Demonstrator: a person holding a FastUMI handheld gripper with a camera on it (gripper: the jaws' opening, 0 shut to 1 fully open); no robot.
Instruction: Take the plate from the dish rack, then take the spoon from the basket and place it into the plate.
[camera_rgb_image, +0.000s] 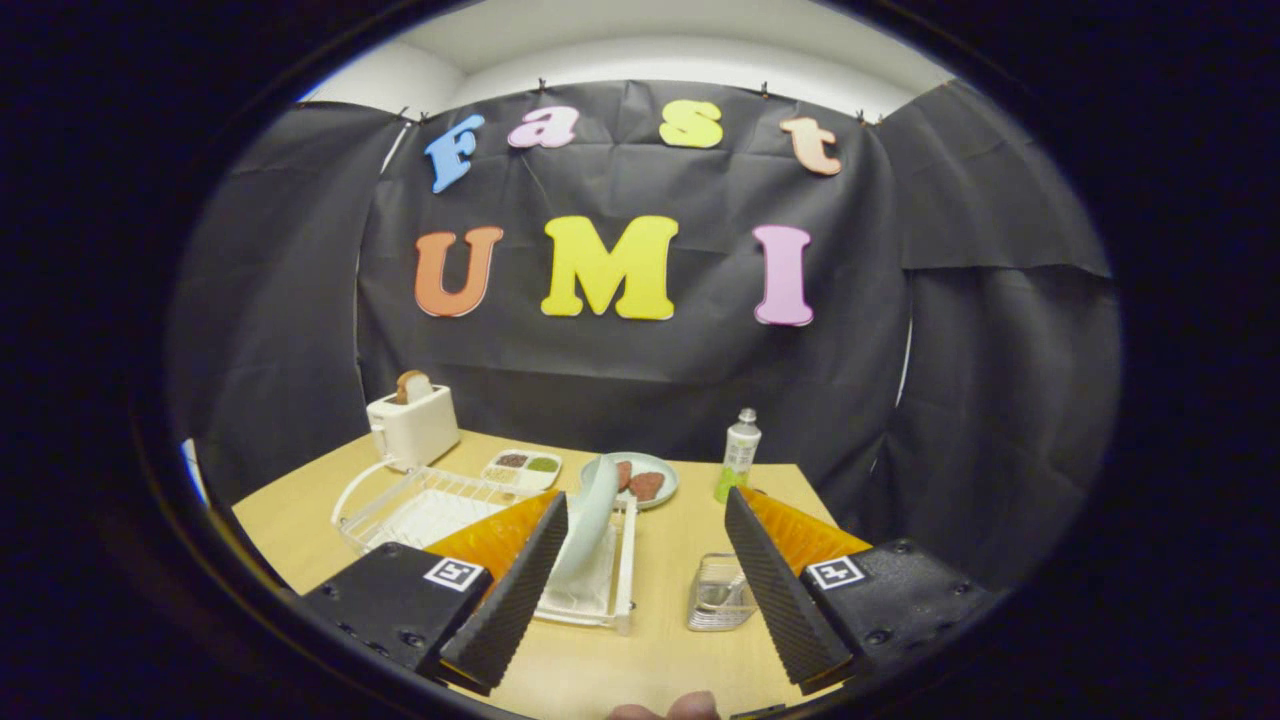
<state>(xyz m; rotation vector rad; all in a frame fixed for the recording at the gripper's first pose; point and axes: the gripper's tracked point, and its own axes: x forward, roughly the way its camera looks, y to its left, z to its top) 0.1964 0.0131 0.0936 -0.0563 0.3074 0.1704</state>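
Note:
A pale plate (594, 528) stands on edge in the white wire dish rack (400, 510) on the wooden table, just inside my left finger. A small clear basket (718, 592) sits to the right of the rack, close to my right finger; something shiny lies inside it, but I cannot make out a spoon. My gripper (645, 520) hovers above the table with its fingers wide open and nothing between them. The plate's lower part is partly hidden by the left finger.
A white toaster (414, 425) with a slice of bread stands at the back left. Behind the rack lie a divided tray (523, 468) of seasonings and a plate of food (648, 482). A small bottle (739, 455) stands at the back right. A fingertip (665, 708) shows below.

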